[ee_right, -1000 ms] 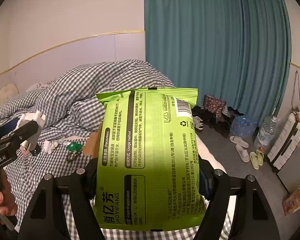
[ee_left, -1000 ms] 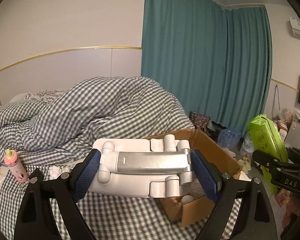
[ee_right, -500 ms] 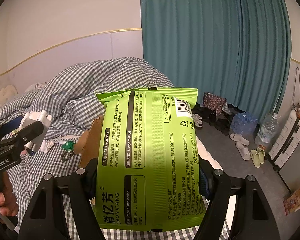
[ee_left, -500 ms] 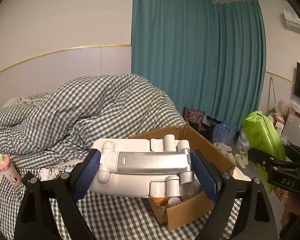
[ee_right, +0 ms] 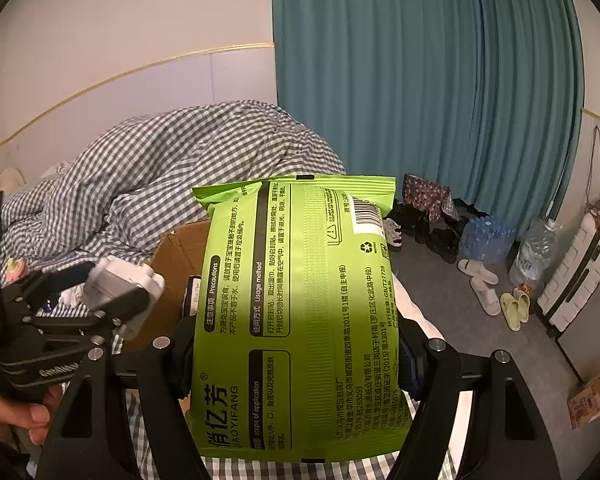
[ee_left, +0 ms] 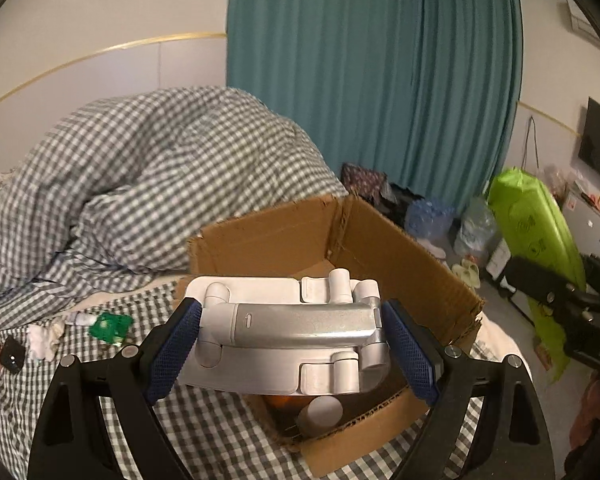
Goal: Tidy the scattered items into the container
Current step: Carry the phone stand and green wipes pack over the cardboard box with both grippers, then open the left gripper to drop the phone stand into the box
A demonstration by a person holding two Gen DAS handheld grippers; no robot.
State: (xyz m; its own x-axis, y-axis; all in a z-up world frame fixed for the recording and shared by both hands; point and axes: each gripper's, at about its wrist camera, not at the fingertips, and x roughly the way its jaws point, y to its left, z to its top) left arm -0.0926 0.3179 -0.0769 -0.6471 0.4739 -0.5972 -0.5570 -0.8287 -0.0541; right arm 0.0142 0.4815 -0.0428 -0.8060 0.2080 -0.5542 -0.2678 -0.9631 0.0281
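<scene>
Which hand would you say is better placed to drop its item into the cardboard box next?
Probably the left: its tool holds the white folding stand right over the open cardboard box. The right tool, gripping the green wipes pack, sits off to the side.

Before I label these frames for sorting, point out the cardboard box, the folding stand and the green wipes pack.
cardboard box [ee_left: 404, 256], left wrist view, inner right wall.
folding stand [ee_left: 300, 324], left wrist view, silver middle bar.
green wipes pack [ee_right: 300, 320], right wrist view, middle of its printed back.
</scene>
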